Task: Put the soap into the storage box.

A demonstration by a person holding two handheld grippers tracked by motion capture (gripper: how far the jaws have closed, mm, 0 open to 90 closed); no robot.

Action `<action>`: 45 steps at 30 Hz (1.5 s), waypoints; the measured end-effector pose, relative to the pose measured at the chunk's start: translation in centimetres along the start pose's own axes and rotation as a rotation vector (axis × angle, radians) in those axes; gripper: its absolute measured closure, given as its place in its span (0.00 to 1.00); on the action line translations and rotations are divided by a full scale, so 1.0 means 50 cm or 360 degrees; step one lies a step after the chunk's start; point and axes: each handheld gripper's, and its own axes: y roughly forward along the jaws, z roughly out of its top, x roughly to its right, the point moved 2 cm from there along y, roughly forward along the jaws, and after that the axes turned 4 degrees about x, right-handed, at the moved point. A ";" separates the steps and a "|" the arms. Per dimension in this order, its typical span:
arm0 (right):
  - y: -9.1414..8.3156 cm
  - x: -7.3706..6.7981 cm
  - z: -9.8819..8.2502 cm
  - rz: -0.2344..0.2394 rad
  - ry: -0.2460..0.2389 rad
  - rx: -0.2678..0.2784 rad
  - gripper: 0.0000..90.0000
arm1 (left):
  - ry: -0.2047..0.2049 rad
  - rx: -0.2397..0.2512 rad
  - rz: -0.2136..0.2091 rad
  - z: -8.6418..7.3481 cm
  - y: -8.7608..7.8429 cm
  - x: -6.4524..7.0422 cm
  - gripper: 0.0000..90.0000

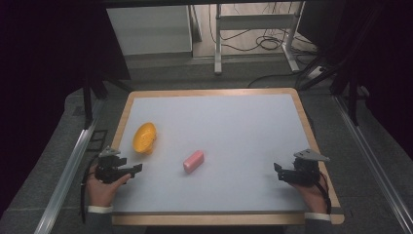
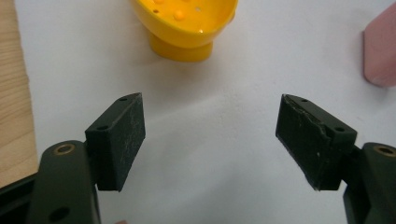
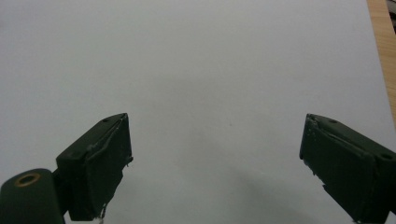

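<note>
Left gripper (image 2: 210,140) fingers (image 2: 121,135) wide apart, empty

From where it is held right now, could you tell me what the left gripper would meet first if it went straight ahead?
Probably the yellow bowl: it lies just ahead of the open left gripper, slightly left of centre, so a miss is possible.

The yellow bowl (image 2: 187,28) just ahead of the left gripper (image 2: 210,135) looks like glossy moulded plastic, little highlights all over it. The pink block (image 2: 380,51) off to that gripper's right is matt and smooth, kind of soapy. Jaw pads on both grippers are matt black rubbery stuff, scuffed and chipped at the edges. Table (image 1: 243,126) is matt white with a bare wood rim.
</note>
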 end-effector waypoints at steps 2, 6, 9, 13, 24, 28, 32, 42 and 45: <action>-0.001 0.000 0.000 0.0003 0.0000 0.0001 0.10 | 0.0000 -0.0001 -0.0002 0.000 -0.001 0.000 0.27; -0.003 0.001 0.000 -0.0001 -0.0005 0.0006 0.10 | 0.0006 -0.0018 -0.0010 -0.001 0.001 0.002 0.27; -0.002 -0.001 0.001 -0.0001 -0.0025 0.0004 0.10 | 0.0009 -0.0017 -0.0006 -0.001 -0.002 0.005 0.27; -0.002 -0.001 -0.002 -0.0008 -0.0035 -0.0007 0.10 | 0.0014 -0.0009 0.0004 0.000 -0.009 0.008 0.28; -0.011 0.008 -0.003 -0.0022 -0.0010 0.0010 0.10 | 0.0045 -0.0030 0.0021 0.008 -0.016 0.021 0.28; -0.017 0.014 -0.002 -0.0034 0.0001 0.0019 0.10 | 0.0063 -0.0031 0.0016 0.017 -0.028 0.027 0.28; -0.022 0.018 -0.001 -0.0038 0.0008 0.0036 0.10 | 0.0076 -0.0020 -0.0007 0.029 -0.039 0.030 0.28; -0.022 0.018 -0.001 -0.0041 0.0001 0.0030 0.10 | 0.0108 0.0000 -0.0038 0.051 -0.044 0.042 0.27; -0.023 0.019 -0.001 -0.0026 0.0021 0.0034 0.10 | 0.0129 -0.0002 -0.0042 0.061 -0.048 0.048 0.27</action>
